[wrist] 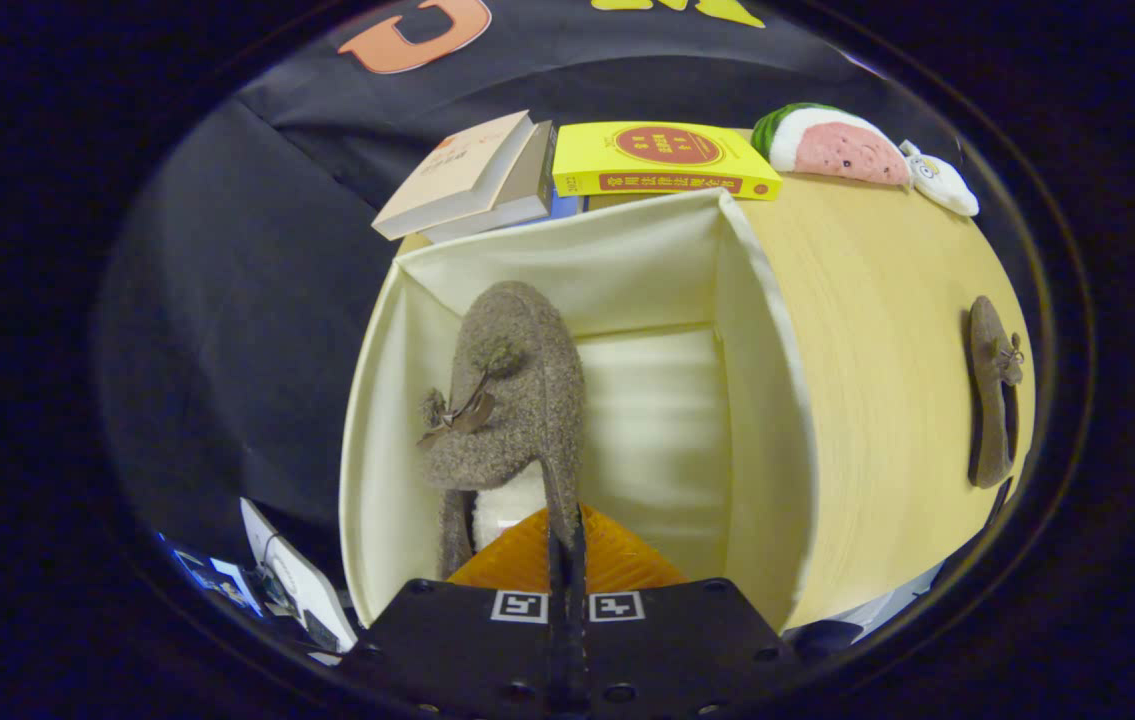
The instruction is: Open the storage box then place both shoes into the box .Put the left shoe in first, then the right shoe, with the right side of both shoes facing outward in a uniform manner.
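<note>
So the hand-held gripper (567,560) has its two fingers pressed together on the heel edge of a fuzzy grey-brown shoe (507,395); the wall of the shoe is pinched right between them, and the rest of it hangs ahead of the fingers, toe pointing away; there's a little bow on its upper and a pale fleecy lining showing at the opening. The shoe sits over the left part of the storage box (762,400), a cream fabric box with its top open; the bare pale floor of the box shows just to the right of the fingers. The box stands on a light wooden tabletop (877,330). Well off to the right of the gripper, the second shoe (992,400) lies on the tabletop, apart from the box, same brown with a bow. Beyond the box there's a pair of pale books (472,180) leaning together, a yellow book (662,160) beside them, then a watermelon-slice plush (832,145) with a small white plush (942,180) touching it.
</note>
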`<state>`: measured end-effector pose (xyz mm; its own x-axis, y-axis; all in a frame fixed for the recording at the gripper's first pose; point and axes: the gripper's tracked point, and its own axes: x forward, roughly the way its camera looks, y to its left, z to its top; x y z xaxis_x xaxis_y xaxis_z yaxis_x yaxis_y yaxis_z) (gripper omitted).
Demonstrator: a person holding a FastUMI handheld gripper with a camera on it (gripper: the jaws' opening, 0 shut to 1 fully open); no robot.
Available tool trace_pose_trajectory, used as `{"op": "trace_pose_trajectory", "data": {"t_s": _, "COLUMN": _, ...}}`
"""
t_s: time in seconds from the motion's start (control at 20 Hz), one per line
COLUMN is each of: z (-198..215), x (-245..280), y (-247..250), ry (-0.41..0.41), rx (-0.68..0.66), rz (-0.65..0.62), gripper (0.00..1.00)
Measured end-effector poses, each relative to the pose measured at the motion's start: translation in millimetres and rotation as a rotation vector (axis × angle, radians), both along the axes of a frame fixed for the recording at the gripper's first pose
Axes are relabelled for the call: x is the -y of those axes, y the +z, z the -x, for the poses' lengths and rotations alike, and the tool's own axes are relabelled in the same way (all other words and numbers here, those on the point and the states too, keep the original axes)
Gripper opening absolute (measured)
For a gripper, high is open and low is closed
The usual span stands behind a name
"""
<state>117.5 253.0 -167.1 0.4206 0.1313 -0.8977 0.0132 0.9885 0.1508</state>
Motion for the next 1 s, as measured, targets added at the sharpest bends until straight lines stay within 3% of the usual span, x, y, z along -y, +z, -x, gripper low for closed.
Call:
{"op": "trace_pose_trajectory", "data": {"t_s": 0.25, "z": -4, "x": -6, "y": -34, "ry": -0.005, "rx": -0.068, "rz": 0.034, "gripper": 0.01}}
{"op": "trace_pose_trajectory", "data": {"t_s": 0.45, "z": -8, "x": -4, "y": -35, "ry": 0.043, "rx": -0.045, "rz": 0.101, "gripper": 0.01}}
{"op": "trace_pose_trajectory", "data": {"t_s": 0.6, "z": -7, "x": -8, "y": -33, "ry": 0.052, "rx": -0.041, "rz": 0.07, "gripper": 0.04}}
{"op": "trace_pose_trajectory", "data": {"t_s": 0.8, "z": -2, "x": -13, "y": -22, "ry": 0.051, "rx": -0.043, "rz": -0.033, "gripper": 0.38}}
{"op": "trace_pose_trajectory", "data": {"t_s": 1.0, "z": 13, "x": -12, "y": -7, "ry": 0.1, "rx": -0.056, "rz": -0.053, "gripper": 0.64}}
